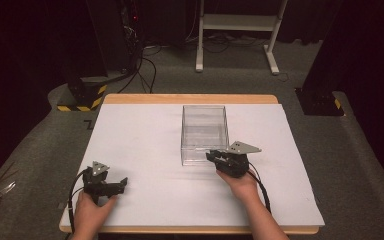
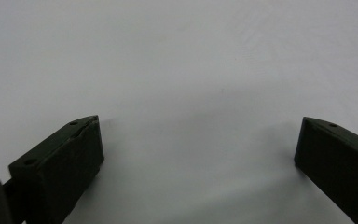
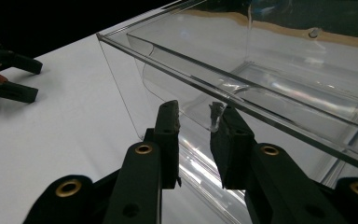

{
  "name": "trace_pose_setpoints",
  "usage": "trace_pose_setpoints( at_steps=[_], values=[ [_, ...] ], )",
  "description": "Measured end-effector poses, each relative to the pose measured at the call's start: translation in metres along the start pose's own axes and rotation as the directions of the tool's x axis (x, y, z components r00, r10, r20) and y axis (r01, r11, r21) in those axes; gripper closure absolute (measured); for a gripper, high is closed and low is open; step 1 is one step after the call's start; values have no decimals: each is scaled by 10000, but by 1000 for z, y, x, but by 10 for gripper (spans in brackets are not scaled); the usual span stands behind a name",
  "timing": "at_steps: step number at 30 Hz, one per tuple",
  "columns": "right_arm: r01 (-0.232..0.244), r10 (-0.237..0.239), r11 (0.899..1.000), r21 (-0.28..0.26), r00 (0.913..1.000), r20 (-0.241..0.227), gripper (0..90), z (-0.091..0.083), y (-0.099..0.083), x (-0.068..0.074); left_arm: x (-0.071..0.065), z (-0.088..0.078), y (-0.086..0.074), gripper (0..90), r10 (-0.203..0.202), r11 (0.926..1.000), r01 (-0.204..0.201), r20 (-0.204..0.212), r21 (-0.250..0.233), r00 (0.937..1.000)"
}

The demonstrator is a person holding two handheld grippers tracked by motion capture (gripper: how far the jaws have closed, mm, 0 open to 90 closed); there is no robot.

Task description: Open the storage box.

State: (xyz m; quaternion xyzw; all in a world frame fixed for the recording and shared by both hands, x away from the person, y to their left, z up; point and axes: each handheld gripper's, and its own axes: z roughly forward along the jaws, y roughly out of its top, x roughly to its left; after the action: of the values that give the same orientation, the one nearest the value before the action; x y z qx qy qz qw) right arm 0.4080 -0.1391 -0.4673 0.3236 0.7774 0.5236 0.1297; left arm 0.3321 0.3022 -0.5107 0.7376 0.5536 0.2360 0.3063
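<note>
Clear box [image 1: 204, 134], white table [image 1: 130, 145], black hand-held grippers.

A clear plastic box [image 1: 204, 131], rectangular, open-topped and empty, stood upright on the white table [image 1: 130, 150], right of its middle, nearer the far edge than the near one.

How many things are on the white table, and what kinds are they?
Clear plastic box: 1
Black grippers: 2, the left gripper and the right gripper
Total: 3
</note>
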Motion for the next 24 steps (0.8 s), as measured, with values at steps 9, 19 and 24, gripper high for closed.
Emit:
trace_pose_setpoints(
  at_steps=[9,19,24],
  values=[
    [180,-179,9998,68,9997,-165,753,-6,-3,3,0,0,0,11,-6,10000,6,3,-7,10000],
    [270,-268,9996,108,9994,-210,765,-15,-8,11,0,0,0,11,-7,10000,7,6,5,10000],
    [297,-293,9995,141,9993,-226,770,-19,-10,15,0,0,0,11,-5,10000,5,4,2,10000]
  ],
)
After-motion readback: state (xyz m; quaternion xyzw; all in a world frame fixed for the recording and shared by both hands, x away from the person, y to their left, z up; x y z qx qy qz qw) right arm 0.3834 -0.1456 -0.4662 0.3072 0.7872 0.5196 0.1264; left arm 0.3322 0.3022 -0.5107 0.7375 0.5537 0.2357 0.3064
